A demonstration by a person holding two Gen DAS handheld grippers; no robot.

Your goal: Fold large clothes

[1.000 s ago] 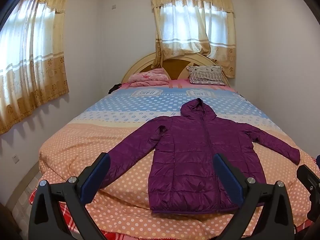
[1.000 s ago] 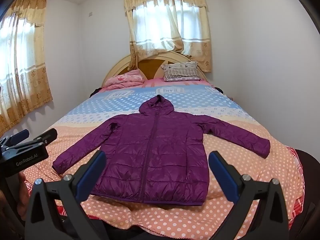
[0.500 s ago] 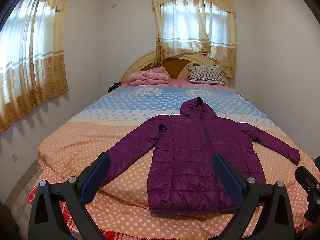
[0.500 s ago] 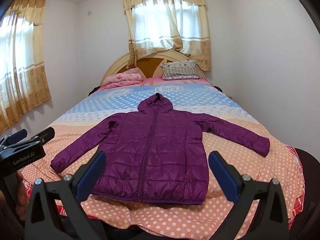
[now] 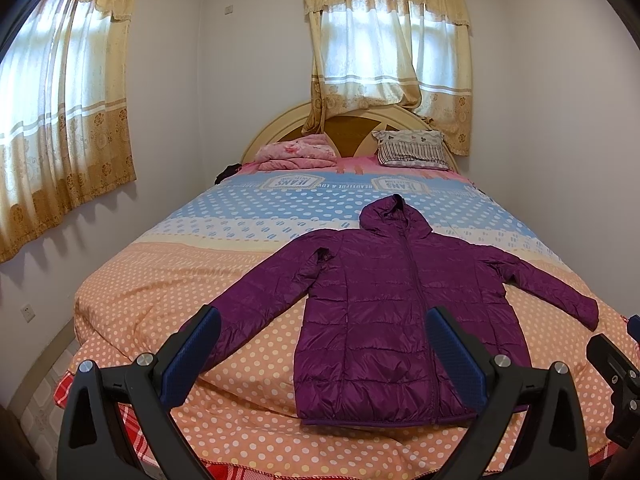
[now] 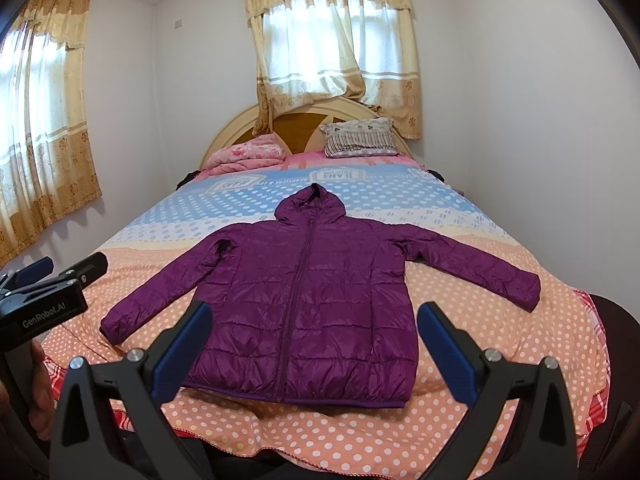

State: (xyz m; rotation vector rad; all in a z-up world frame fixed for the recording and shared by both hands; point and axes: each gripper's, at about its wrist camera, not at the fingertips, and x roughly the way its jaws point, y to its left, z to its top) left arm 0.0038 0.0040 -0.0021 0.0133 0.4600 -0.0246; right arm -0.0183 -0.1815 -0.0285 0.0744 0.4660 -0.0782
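While both tools hang above the near end of the bed [image 5: 132,292], the purple hooded puffer jacket [image 6: 304,300] lies flat on the bedspread, front side up w/ zipper closed; hood points to the headboard [image 6: 296,120], hem is near the foot edge of the bed. Both sleeves are spread out diagonally, one to each side, cuffs resting on the orange dotted part of the cover; nothing is folded yet. Left gripper [image 5: 322,354] has its jaws wide apart & holds nothing; its blue pads [image 5: 192,354] frame the jacket's lower part and left sleeve from above, w/o touching the cloth. Right gripper [image 6: 312,346] is the same: jaws wide, empty, its pads [image 6: 184,352] on both sides of the hem area in the view, apart from the fabric. In the right wrist view the left tool appears at the left edge w/ text "GenRobot.AI", and part of a hand [image 6: 40,388] under it. Near the headboard are a folded pink blanket [image 5: 296,154] on the left side & a striped pillow [image 5: 412,154] on the right side, both well apart from the jacket; yellow curtains [image 5: 384,52] hang over the window behind.
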